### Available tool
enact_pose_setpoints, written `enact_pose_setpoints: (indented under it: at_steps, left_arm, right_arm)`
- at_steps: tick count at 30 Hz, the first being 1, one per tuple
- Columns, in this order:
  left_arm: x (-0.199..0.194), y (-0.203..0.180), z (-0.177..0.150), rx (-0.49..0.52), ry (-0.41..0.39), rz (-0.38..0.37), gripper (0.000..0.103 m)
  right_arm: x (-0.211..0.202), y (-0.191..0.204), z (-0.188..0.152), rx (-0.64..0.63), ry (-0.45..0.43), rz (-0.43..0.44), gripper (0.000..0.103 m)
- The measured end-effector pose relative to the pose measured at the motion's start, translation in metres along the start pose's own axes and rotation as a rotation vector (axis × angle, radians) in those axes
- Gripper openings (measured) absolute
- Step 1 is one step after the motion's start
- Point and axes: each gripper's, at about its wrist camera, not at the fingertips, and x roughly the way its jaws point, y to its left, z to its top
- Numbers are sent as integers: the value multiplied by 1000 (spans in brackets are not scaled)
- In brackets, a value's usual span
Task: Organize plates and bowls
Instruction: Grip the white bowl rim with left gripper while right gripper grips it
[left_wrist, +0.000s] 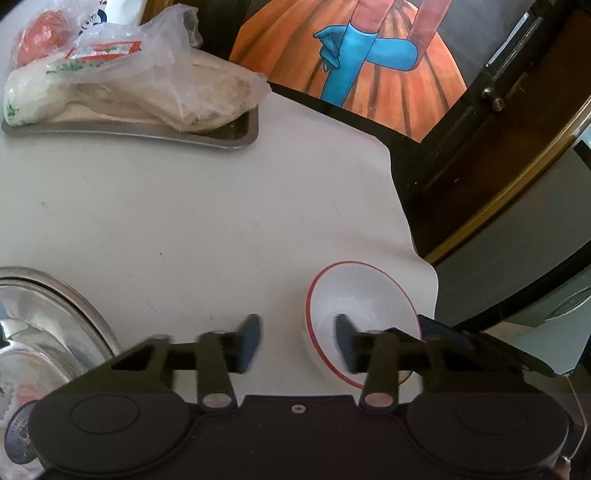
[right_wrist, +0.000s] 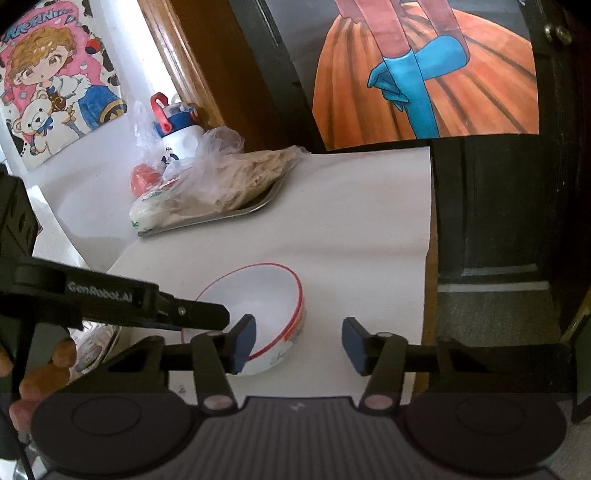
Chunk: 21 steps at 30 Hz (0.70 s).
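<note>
White lettering reading "GenRobot.AI" runs along the black arm of the left tool, seen from the right wrist view, while the cartoon poster on the wall carries a heading too warped to read surely.

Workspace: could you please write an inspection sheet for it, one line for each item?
Surface: white table with a few small marks.
Job's things: one white bowl with a red rim, upright near the table's edge; a steel basin to its left.
Clutter: metal tray holding plastic bags of food; water bottle behind it.
Grippers: left hand-held gripper open, one finger inside the bowl, one outside; right hand-held gripper open, straddling the opposite rim; neither presses on it.
Cables: nothing seen.
Surroundings: painting with an orange skirt, dark door, cartoon poster.
</note>
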Motion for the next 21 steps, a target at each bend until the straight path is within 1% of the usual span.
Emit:
enact_pose_setpoints:
  at_steps: [1, 3, 4, 5, 7, 10, 12, 14, 16, 21]
  left_arm:
    - [0, 0, -1, 2, 4, -1, 35]
    - [1, 0, -2, 6, 13, -11, 26]
    - [1, -1, -3, 2, 16, -19, 23]
    - [1, -1, -3, -4, 22, -31, 16]
    - [2, -2, -3, -13, 26, -29, 15]
    - [-1, -7, -5, -5, 21, -10, 13]
    - [-5, -7, -5, -16, 16, -12, 11]
    - [-9, -7, -5, -31, 17, -17, 9]
    - [-13, -8, -7, -39, 18, -19, 9]
    - [-27, -16, -16, -36, -6, -6, 8]
  right_arm:
    - [0, 0, 0, 10, 0, 7, 45]
    - [1, 1, 0, 24, 2, 20, 35]
    - [1, 2, 0, 28, 4, 25, 33]
    - [1, 3, 0, 34, 7, 32, 29]
    - [1, 5, -1, 36, 6, 19, 28]
    - [0, 6, -1, 43, 3, 4, 22]
    - [-2, 5, -1, 62, 4, -1, 17]
    - [-5, 4, -1, 75, 6, -3, 14]
    - [-8, 4, -3, 85, 6, 1, 13]
    - [-24, 12, -5, 79, -18, -2, 11]
